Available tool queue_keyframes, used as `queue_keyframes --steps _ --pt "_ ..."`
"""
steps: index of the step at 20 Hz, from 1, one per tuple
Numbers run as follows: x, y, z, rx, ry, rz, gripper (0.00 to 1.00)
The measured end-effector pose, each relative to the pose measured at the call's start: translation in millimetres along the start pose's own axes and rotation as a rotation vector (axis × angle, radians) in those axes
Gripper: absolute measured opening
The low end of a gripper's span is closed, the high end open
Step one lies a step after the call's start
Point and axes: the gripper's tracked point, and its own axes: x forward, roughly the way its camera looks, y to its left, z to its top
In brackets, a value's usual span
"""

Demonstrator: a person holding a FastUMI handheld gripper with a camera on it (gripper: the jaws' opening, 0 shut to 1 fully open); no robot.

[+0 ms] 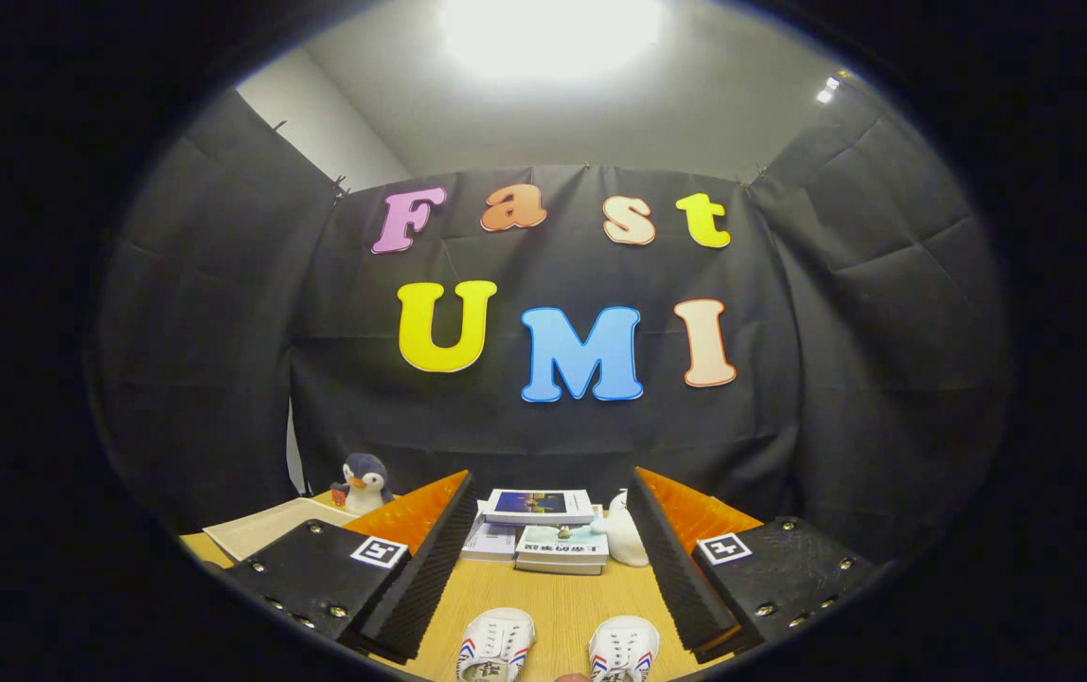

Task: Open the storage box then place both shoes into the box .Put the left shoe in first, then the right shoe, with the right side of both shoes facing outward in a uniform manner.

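Observation:
Two white shoes with red and blue side stripes lie side by side on the wooden table, toes pointing away from me: one shoe to the left, the other shoe to the right. Both sit low between my two fingers. My gripper is open, its fingers spread wide with nothing held between them. One finger flanks the left shoe and the other finger flanks the right shoe. The shoes' heels are cut off from sight.
Stacked books lie just beyond the shoes, against the black cloth wall. A white object stands beside them on the right. A toy penguin and a pale flat tray sit at the table's far left.

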Motion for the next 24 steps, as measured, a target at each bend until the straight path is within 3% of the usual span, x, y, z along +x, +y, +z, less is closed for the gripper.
queue_keyframes --steps 4,10,18,24 --pt "1 11 -4 0.041 0.009 0.03 0.95" --pt "1 45 -42 0.194 0.135 0.133 0.96" --pt "-8 113 -106 0.506 0.404 0.285 0.98" --pt "-13 153 -146 0.771 0.586 0.34 0.97"
